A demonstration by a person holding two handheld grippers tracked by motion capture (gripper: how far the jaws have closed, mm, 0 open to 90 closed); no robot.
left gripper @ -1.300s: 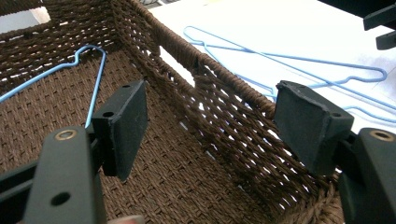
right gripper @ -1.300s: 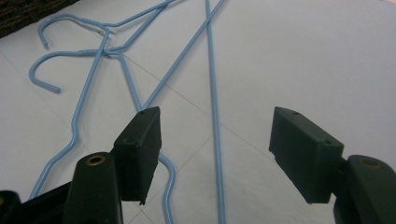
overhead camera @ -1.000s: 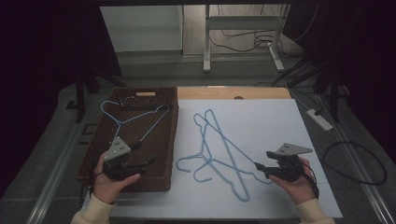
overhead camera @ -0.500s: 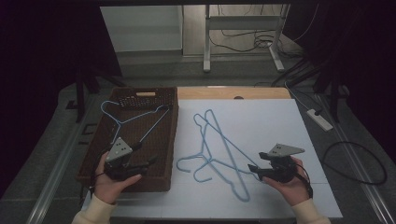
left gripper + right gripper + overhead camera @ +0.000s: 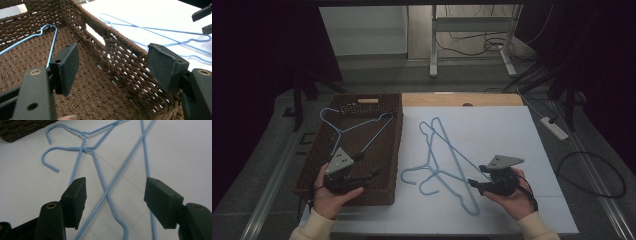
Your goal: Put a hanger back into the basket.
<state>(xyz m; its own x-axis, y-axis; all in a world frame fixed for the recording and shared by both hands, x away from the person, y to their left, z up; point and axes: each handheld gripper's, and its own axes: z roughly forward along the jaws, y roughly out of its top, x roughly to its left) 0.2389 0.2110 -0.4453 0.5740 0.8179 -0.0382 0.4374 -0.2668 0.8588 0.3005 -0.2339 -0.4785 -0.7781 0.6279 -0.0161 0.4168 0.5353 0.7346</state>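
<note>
Two blue wire hangers (image 5: 444,162) lie crossed at frame centre on white sheet (image 5: 512,135); third hanger (image 5: 357,131) in wicker basket (image 5: 396,150), left. I hold right gripper (image 5: 115,202) spread wide above crossed wires; left gripper (image 5: 112,62) likewise agape, empty. Wire probably light, springy, slippery; pinch near twisted neck.

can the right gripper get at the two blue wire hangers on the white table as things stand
Probably yes. The right gripper is open, low over the white table, with the two crossed blue wire hangers lying flat right ahead of its jaws and nothing between. Thin wire flat on the table may be fiddly to pinch.
</note>
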